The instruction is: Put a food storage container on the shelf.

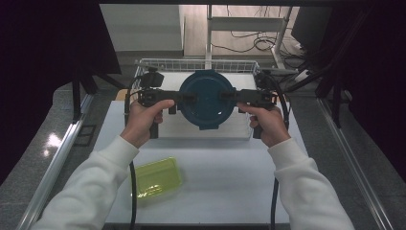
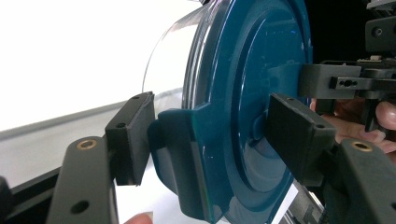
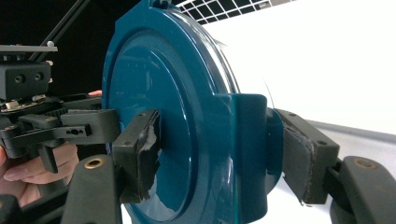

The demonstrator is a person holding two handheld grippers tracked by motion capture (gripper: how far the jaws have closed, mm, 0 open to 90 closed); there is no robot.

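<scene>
Gripping one round container with a dark teal lid [image 1: 207, 98] from two opposite sides, left tool [image 1: 184, 97] on one latch tab, right tool [image 1: 229, 95] on the other. Held level above the wire basket [image 1: 196, 63] at the far end of the worktop [image 1: 225, 172], apparently so that the weight sits evenly between both hands and the lid cannot tip; probably being lifted out of, or lowered into, that basket, though which cannot be told. Green transparent box [image 1: 156, 180] lying well apart, near the person's left sleeve [image 1: 91, 184], untouched.

From above: only the round lid, the two tools meeting it at its sides, and the hands behind them. From the left gripper view: pads [image 2: 133, 135] closed on the protruding latch tab [image 2: 180, 154], one on the outside of the tab and one on the lid face, plus a clear wall [image 2: 163, 60] under the lid. From the right gripper view: the same clamp on the opposite tab [image 3: 250, 154], with worn, peeling rubber on one pad [image 3: 144, 154].
</scene>
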